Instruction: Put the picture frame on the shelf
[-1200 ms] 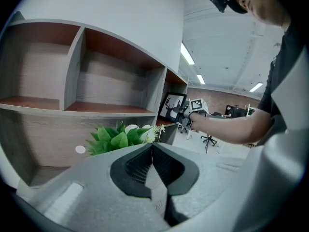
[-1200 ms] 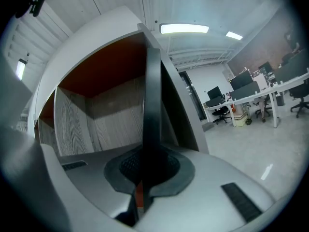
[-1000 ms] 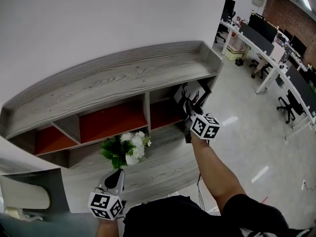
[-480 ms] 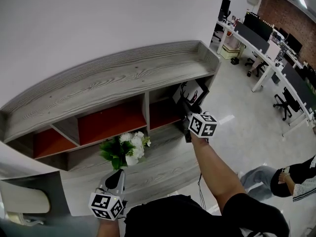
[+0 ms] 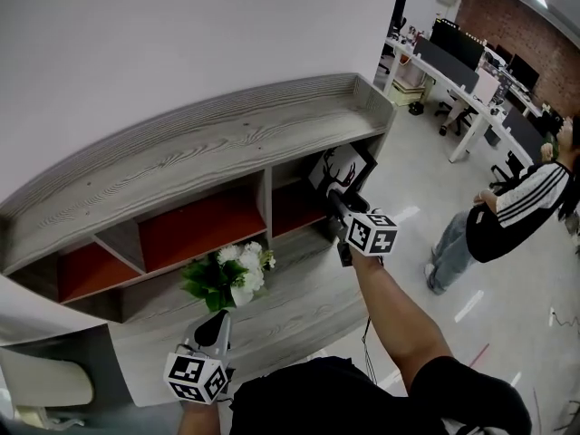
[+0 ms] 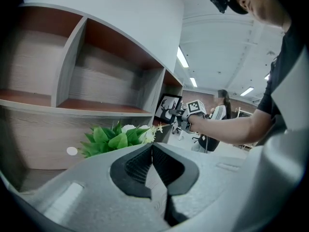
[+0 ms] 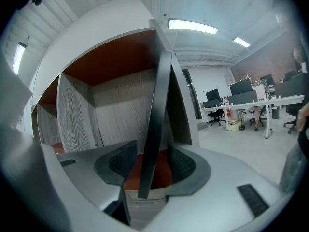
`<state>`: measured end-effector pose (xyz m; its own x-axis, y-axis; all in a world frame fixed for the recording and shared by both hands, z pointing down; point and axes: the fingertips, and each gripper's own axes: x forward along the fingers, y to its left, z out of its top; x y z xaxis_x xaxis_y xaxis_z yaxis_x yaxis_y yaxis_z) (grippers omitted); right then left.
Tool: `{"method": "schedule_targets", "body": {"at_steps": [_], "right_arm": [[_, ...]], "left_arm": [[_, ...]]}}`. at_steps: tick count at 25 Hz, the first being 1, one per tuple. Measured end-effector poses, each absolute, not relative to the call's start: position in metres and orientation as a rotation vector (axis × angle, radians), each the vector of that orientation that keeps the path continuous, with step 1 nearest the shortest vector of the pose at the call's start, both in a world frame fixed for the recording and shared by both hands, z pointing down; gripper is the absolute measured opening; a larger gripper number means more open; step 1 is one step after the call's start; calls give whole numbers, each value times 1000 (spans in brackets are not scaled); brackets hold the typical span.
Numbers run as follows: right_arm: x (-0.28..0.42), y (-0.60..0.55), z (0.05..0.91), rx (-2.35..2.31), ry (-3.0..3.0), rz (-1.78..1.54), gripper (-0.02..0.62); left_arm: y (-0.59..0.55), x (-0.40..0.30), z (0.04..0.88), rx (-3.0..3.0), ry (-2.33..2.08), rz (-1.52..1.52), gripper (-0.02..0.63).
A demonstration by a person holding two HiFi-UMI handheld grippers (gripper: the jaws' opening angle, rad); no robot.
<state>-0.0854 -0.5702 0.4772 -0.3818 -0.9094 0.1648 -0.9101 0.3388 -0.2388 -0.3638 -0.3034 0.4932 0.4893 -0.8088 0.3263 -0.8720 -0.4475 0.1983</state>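
One frame [image 7: 155, 110] edge-on btwn R tongs [image 7: 150, 163], just opening

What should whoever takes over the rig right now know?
Left gripper: shut, empty, near the green plant with white flowers.
Right gripper: jaws have just been opening; pads clear of the black-framed deer picture frame between them.
Frame: upright in the rightmost red-backed compartment of the grey wooden shelf.
Done: placing, apparently.
Left: draw the right gripper straight back without knocking the frame.
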Motion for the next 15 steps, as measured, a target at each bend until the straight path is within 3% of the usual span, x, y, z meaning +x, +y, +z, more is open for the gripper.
{"method": "schedule_targets", "body": {"at_steps": [15], "right_arm": [[-81, -479, 494, 1832, -2481, 529, 219]], "left_arm": [[-289, -368, 491, 2516, -1230, 269, 9]]}}
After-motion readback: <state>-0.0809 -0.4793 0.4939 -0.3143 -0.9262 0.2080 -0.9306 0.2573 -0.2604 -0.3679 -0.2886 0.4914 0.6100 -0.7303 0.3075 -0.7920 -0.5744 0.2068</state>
